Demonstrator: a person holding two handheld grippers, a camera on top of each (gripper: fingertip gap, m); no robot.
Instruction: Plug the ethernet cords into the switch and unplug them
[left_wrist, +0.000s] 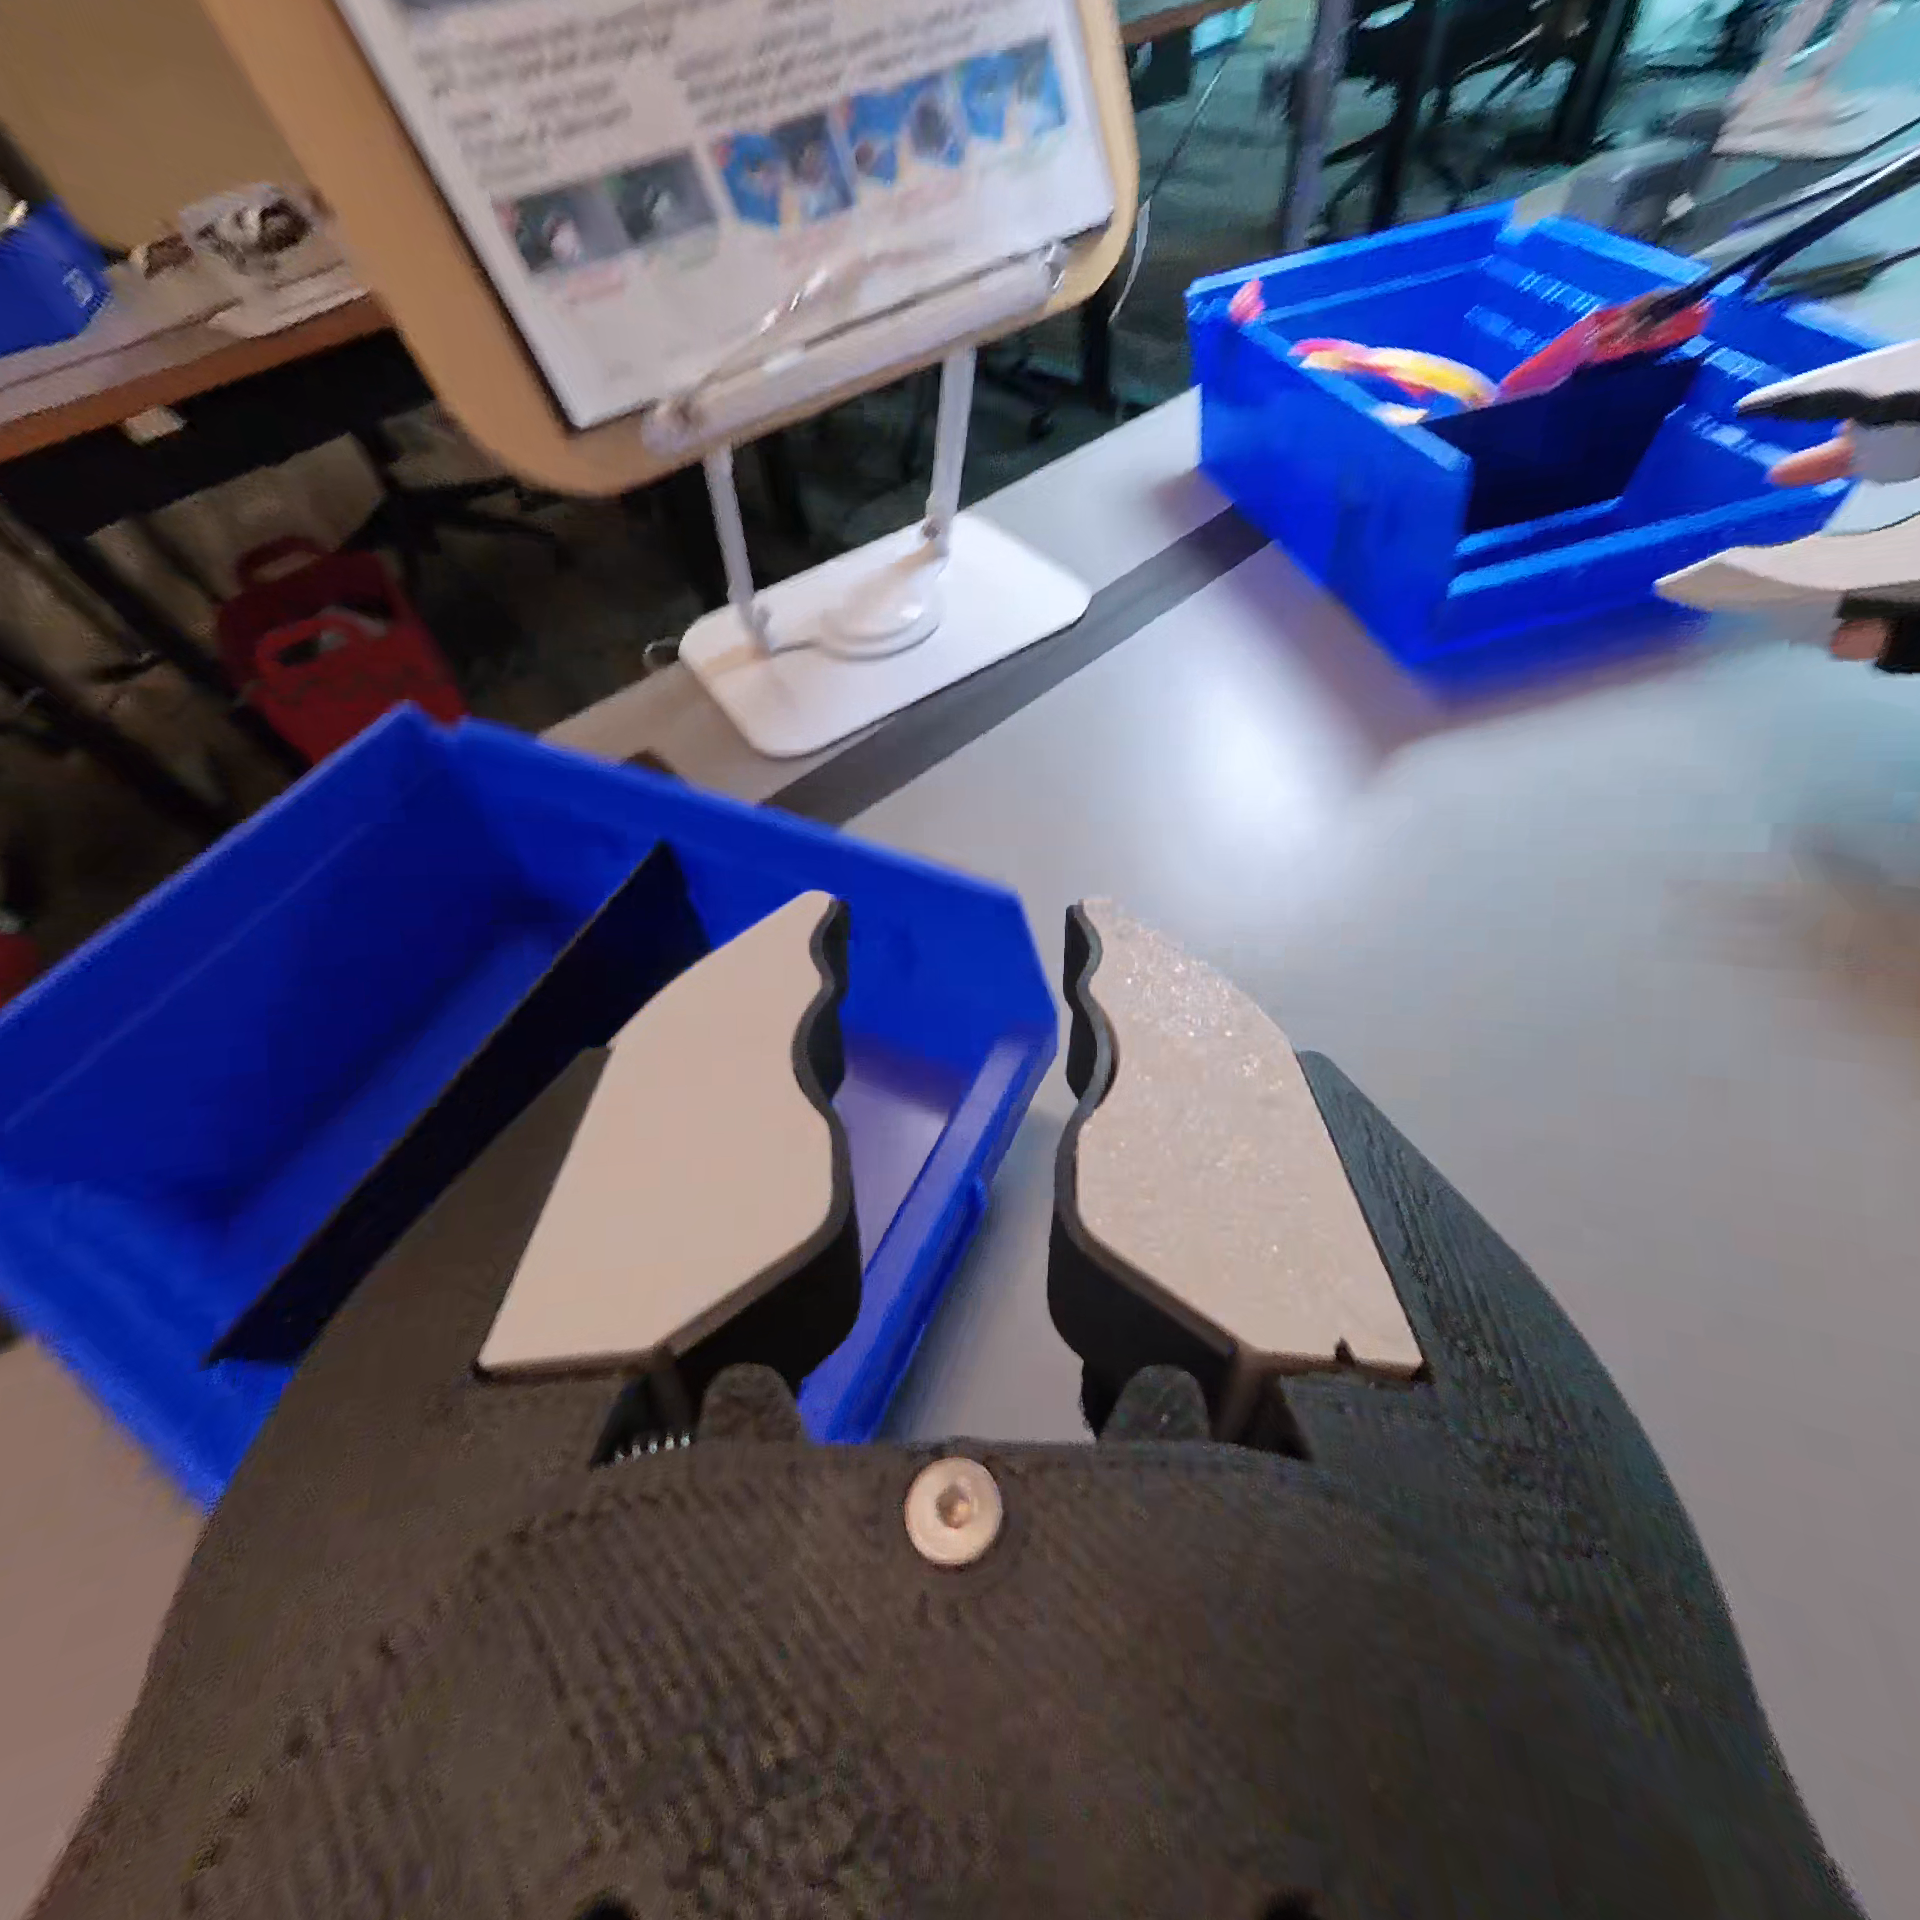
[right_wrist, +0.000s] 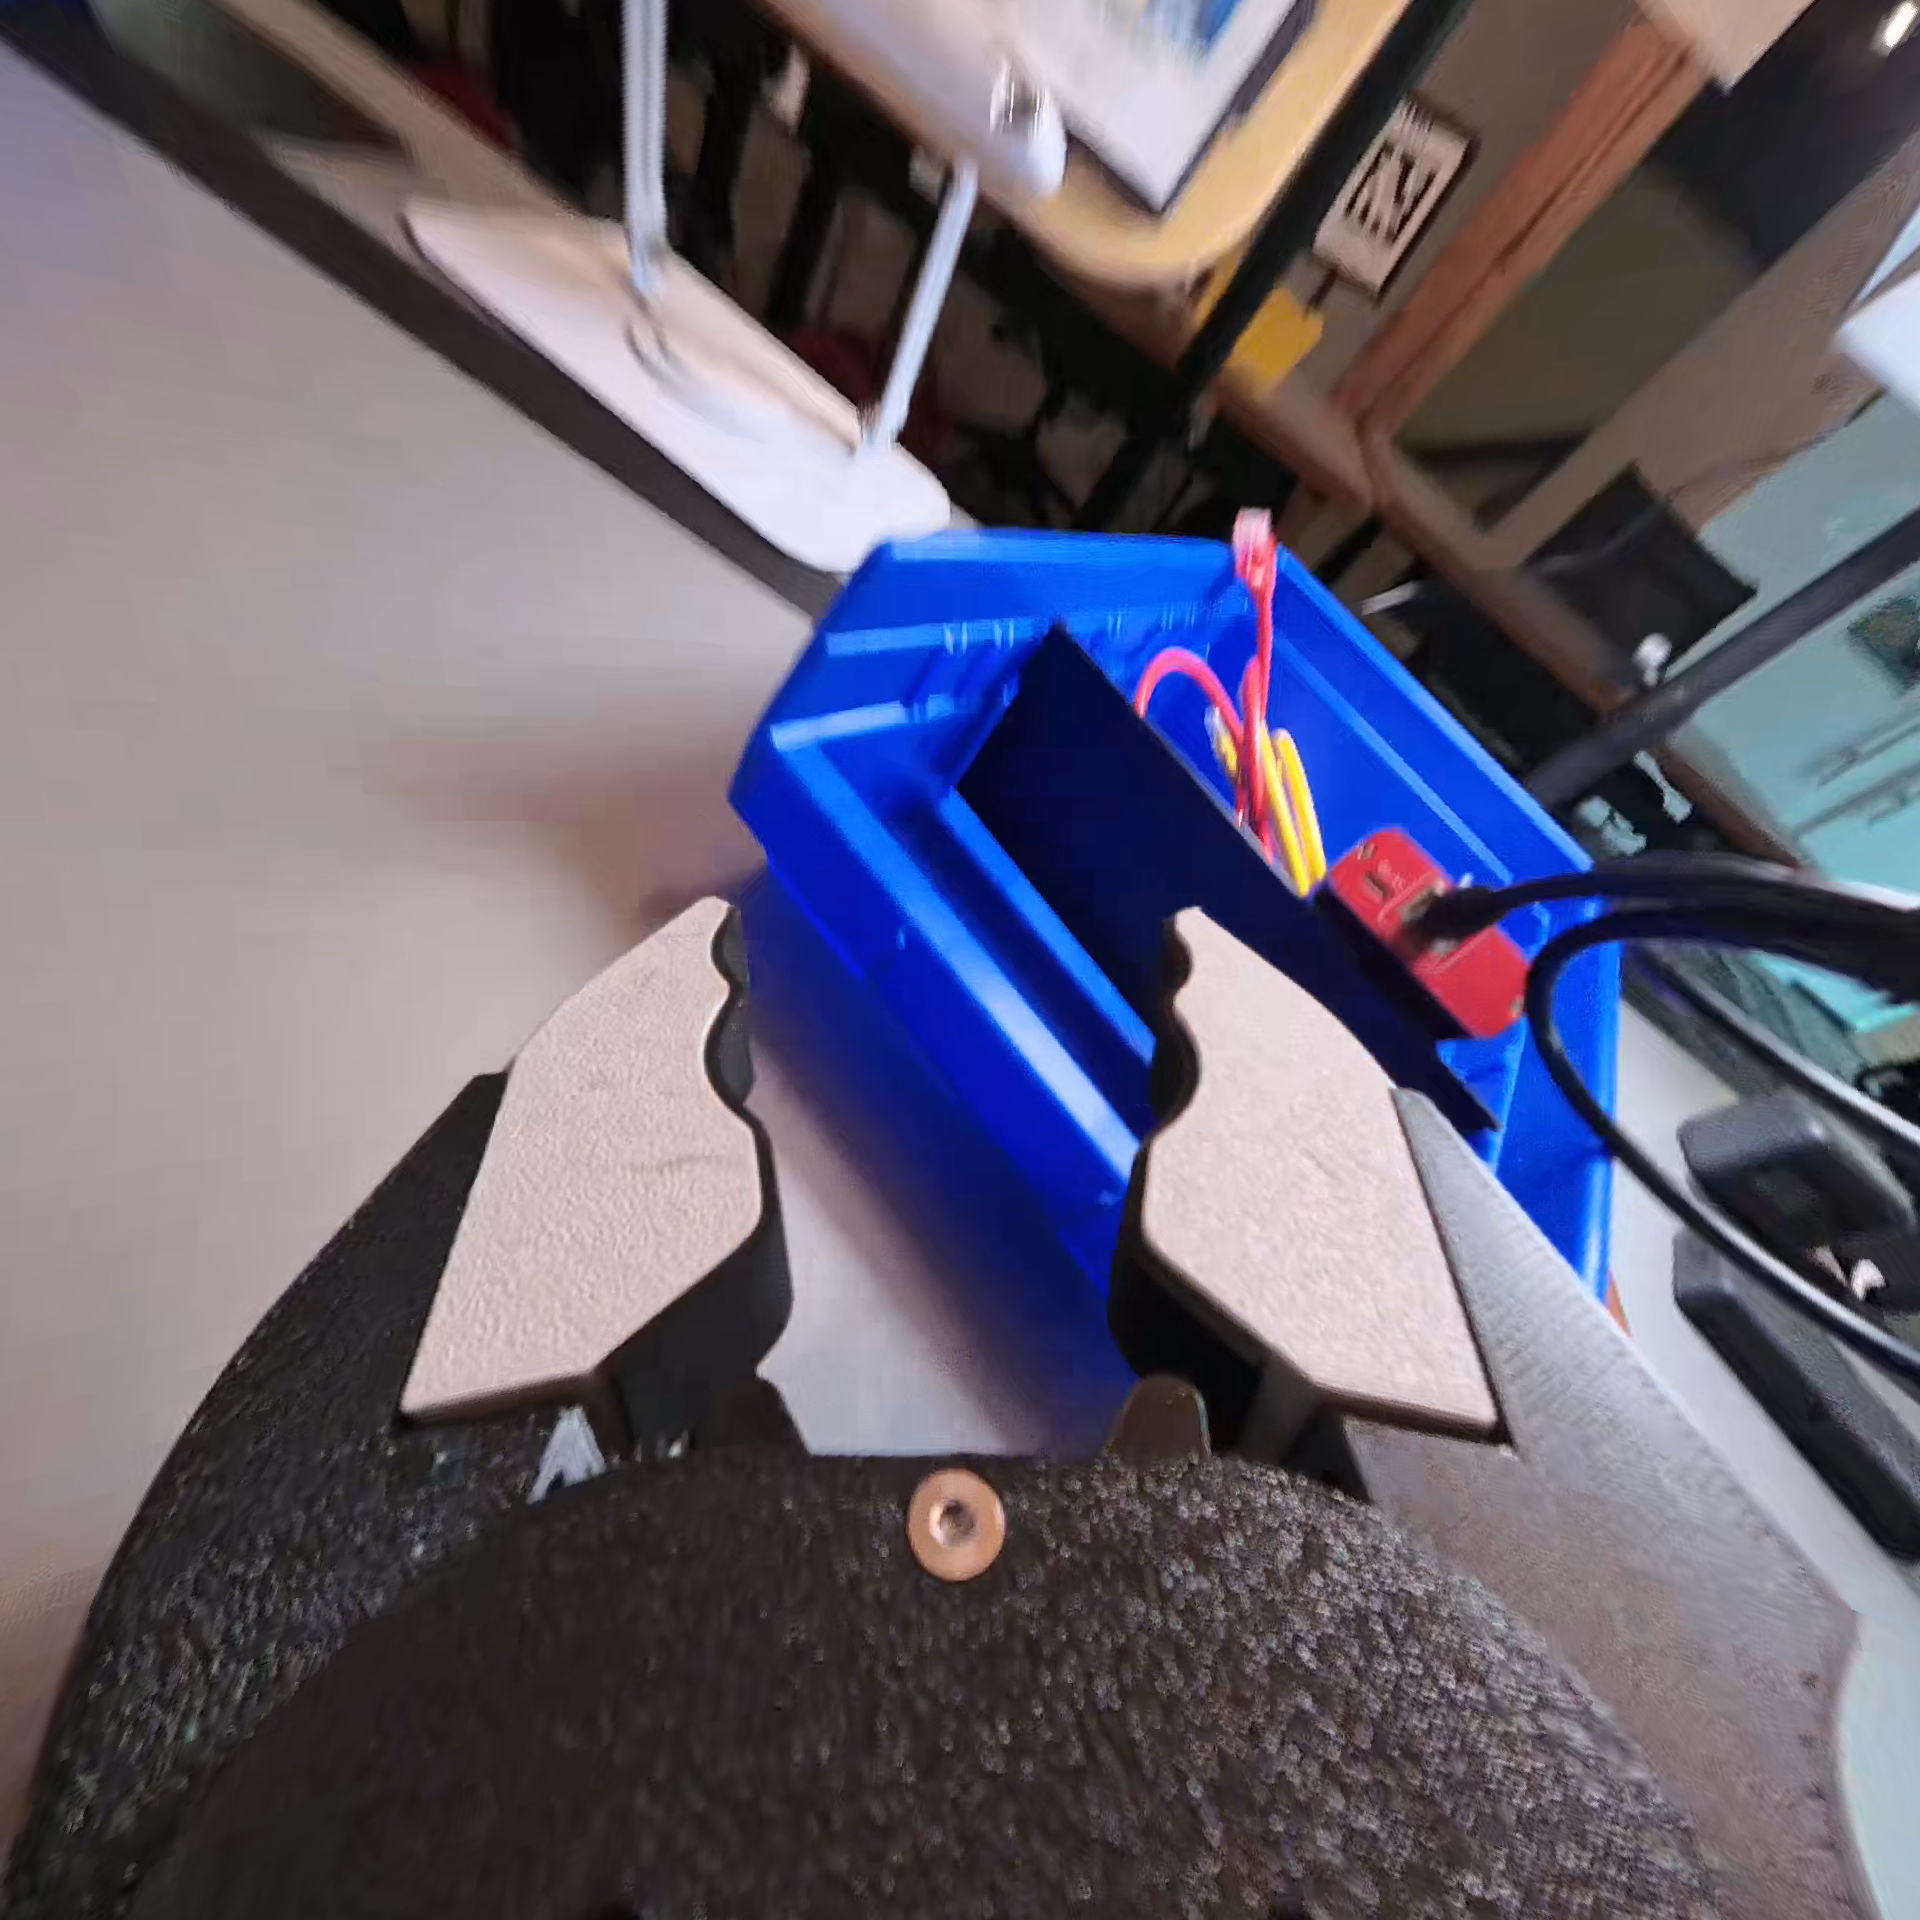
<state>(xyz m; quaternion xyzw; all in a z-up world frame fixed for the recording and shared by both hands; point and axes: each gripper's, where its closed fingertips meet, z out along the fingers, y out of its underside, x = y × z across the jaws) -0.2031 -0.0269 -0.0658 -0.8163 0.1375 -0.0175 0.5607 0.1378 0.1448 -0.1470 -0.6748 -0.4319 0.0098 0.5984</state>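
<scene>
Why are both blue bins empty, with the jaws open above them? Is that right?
Not quite. The near bin is empty, but the far bin holds red and yellow cords and a red device, as the right wrist view shows. Both sets of jaws are open.

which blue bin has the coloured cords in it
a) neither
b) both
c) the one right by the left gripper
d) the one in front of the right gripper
d: red and yellow cords lie behind the black divider in the far blue bin ahead of the right gripper, beside a red device; the near blue bin by the left gripper shows no cords in the part in view.
</scene>
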